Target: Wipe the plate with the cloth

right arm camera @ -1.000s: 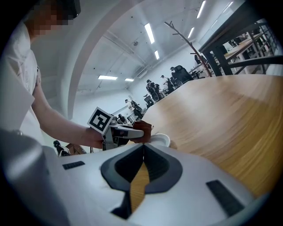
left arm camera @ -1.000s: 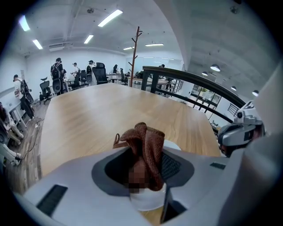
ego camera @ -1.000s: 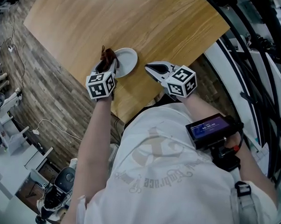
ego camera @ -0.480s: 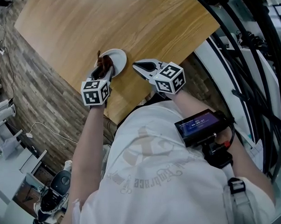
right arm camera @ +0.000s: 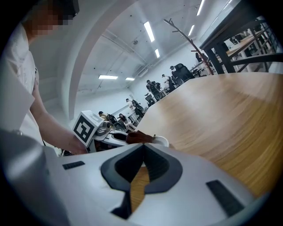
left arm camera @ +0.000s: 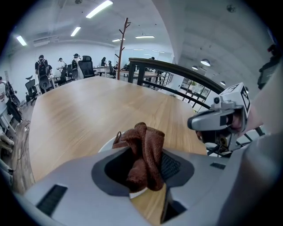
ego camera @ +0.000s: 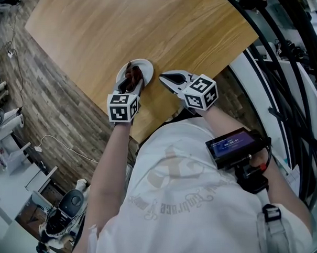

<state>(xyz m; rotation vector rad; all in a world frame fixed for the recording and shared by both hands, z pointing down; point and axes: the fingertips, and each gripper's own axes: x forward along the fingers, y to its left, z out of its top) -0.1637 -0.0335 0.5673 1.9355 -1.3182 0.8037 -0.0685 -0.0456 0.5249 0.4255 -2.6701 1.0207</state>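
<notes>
- Near the lower edge of the wooden counter [ego camera: 152,28], at mid-frame in the head view, the white plate [ego camera: 147,65] lies flat, close to the side where the person stands.
- From the lower left of that view, the left gripper [ego camera: 131,80] reaches over the plate. Its fingers pinch the brown cloth [ego camera: 132,74], a bunched wad that fills the gap between them in the left gripper view and sticks out past the tips.
- The cloth's lower end hangs onto the near part of the plate. It looks to be touching the surface, though how firmly it presses cannot be told.
- The right gripper [ego camera: 165,77] lies just right of the plate, its tips pointing left toward the rim, close to it but seemingly not touching. Its fingers are pressed together with nothing between them; only counter wood shows through the slit in the right gripper view.
- The relation that matters for the next move is that the plate sits directly below and ahead of the left fingers, and its bare white area lies up and to the right of the cloth in the head view.
- The plate is round, so no direction is favoured. The wad's long axis runs along the fingers.
- The wipe appears under way, and a sweep toward the bare far rim looks like the natural next stroke.
- Nothing holds the plate, so a hard push could slide it across the counter. The right gripper is near enough to steady the rim.
</notes>
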